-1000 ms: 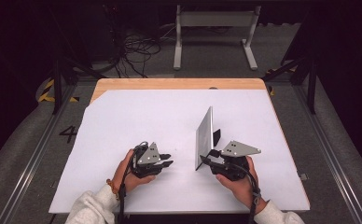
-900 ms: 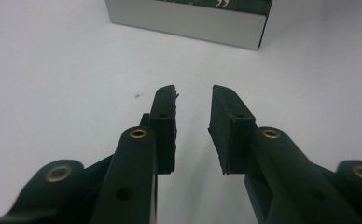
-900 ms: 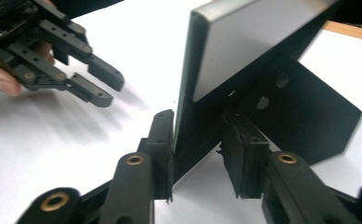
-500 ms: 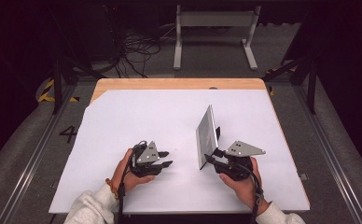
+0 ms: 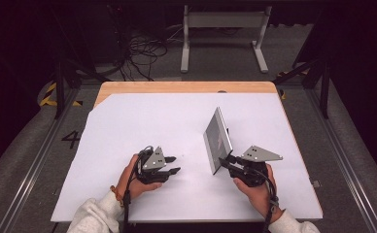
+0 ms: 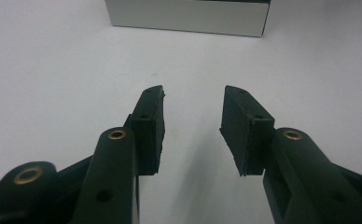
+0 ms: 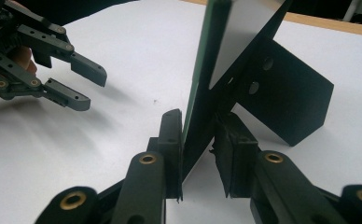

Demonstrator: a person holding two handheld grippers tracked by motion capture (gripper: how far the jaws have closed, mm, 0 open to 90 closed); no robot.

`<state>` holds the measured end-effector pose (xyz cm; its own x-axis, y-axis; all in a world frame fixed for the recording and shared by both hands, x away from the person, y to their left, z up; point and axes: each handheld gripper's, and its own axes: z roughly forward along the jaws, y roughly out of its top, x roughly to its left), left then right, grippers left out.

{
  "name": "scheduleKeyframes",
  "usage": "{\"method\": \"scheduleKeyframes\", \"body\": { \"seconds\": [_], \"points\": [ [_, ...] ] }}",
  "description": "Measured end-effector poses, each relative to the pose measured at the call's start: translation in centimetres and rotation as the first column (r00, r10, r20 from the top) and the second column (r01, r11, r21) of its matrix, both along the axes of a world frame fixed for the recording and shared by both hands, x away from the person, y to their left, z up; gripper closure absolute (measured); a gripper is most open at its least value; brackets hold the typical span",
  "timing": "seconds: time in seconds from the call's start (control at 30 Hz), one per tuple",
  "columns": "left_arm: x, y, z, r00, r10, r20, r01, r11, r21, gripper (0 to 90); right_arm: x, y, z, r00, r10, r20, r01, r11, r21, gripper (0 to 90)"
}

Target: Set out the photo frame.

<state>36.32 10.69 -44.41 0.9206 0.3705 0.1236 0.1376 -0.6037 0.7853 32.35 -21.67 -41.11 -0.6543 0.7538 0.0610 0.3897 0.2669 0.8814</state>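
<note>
thin grey panel (image 5: 217, 140) upright on edge, right gripper (image 7: 198, 140) clamping it, left gripper (image 6: 192, 116) jaws apart

Your counter (image 5: 128, 87) shows bare pale wood along its far edge; a smooth matt white sheet (image 5: 143, 121) covers the rest. The plate (image 5: 216, 138) you hold has a smooth, dull silver-grey face and a matt black bracket (image 7: 286, 98) behind. Both grippers' jaws look matt black plastic with brass-coloured rivets. Your sleeves (image 5: 96, 218) are pale cloth.

A lab recording bay.
White-covered table (image 5: 128, 136) on grey floor, metal rails (image 5: 28, 170) at 9 and 3 o'clock, cables (image 5: 138, 53) at 11 o'clock.
</note>
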Motion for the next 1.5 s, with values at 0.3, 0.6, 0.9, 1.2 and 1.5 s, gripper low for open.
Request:
{"method": "scheduleKeyframes", "body": {
  "seconds": [0.3, 0.6, 0.9, 1.2, 1.5],
  "points": [
    [0.0, 0.1, 0.1, 1.0, 0.004, 0.003, -0.004, 1.0, -0.001, 58.6, -0.1, -0.2, 0.0, 0.9995, -0.032, 0.005, 0.032, 0.9994, -0.014, 71.6],
    [0.0, -0.2, 0.0, 1.0, -0.001, 0.002, 0.001, 1.0, 0.007, 57.3, 1.4, 0.1, -1.3, 0.9998, 0.003, -0.019, -0.002, 0.9997, 0.025, 68.0],
    [0.3, -0.3, -0.2, 1.0, 0.0, -0.008, 0.0, 1.0, 0.005, 56.2, 2.1, -0.9, -1.4, 0.9986, 0.031, -0.042, -0.028, 0.9969, 0.073, 71.5],
    [0.6, -0.5, -0.3, 0.9998, 0.009, -0.018, -0.009, 0.9998, 0.017, 54.1, 2.9, -2.0, -1.5, 0.9931, 0.104, -0.054, -0.098, 0.9892, 0.11, 82.4],
    [1.9, -1.3, -0.3, 0.9989, 0.043, -0.017, -0.043, 0.999, 0.006, 47.8, 3.0, -1.9, -1.4, 0.9874, 0.149, -0.053, -0.143, 0.9842, 0.104, 85.8]
  ]
}}
